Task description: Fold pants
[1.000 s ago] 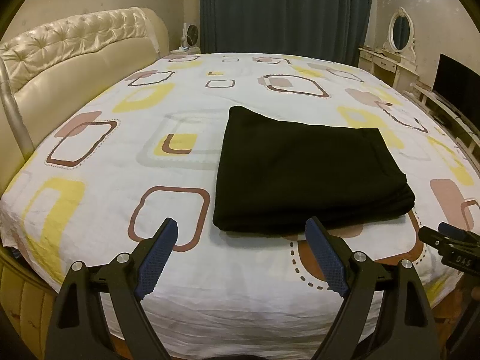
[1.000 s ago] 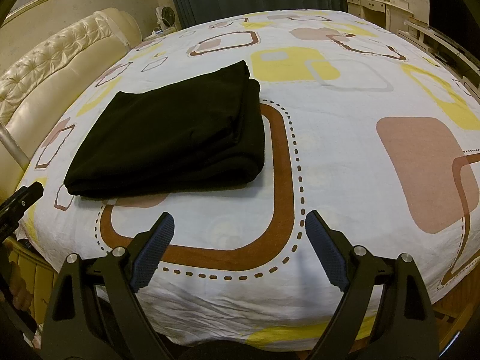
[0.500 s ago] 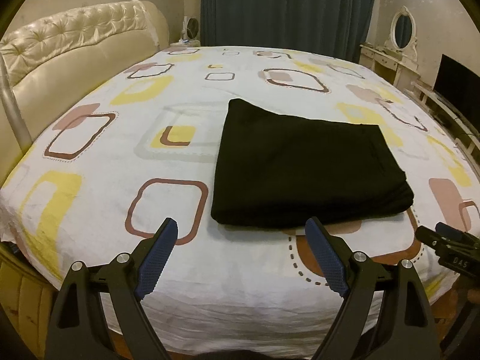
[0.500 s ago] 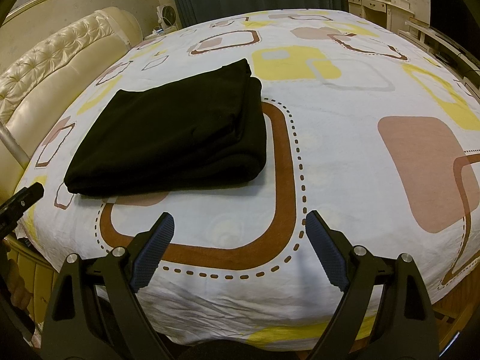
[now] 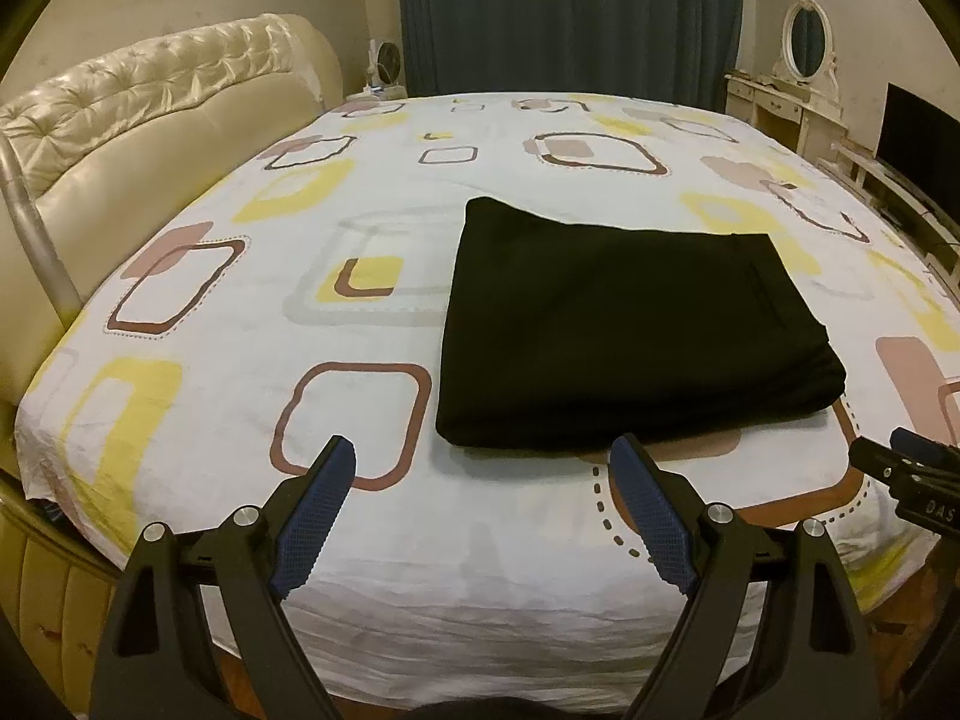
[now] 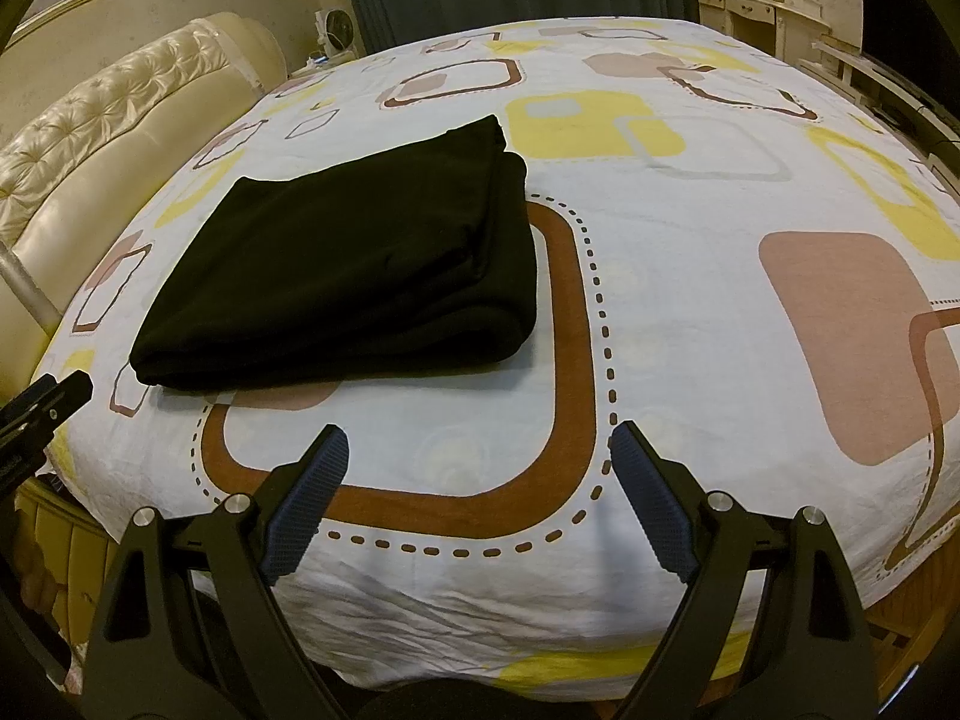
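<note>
The black pants (image 5: 624,330) lie folded into a flat rectangle on the patterned bed sheet (image 5: 252,324). In the right wrist view the pants (image 6: 354,264) lie left of centre, stacked layers showing on their right edge. My left gripper (image 5: 483,450) is open and empty, held back over the bed's near edge, just short of the pants. My right gripper (image 6: 477,435) is open and empty over the near edge, to the right of the pants and apart from them.
A cream tufted headboard (image 5: 138,120) runs along the left. A dark curtain (image 5: 570,12) hangs behind the bed. A white dressing table with an oval mirror (image 5: 804,78) and a dark screen (image 5: 921,144) stand at the right.
Both grippers have drawn back slightly from the bed, so the pants look a little farther away. The pants have not moved. Both grippers stay open.
</note>
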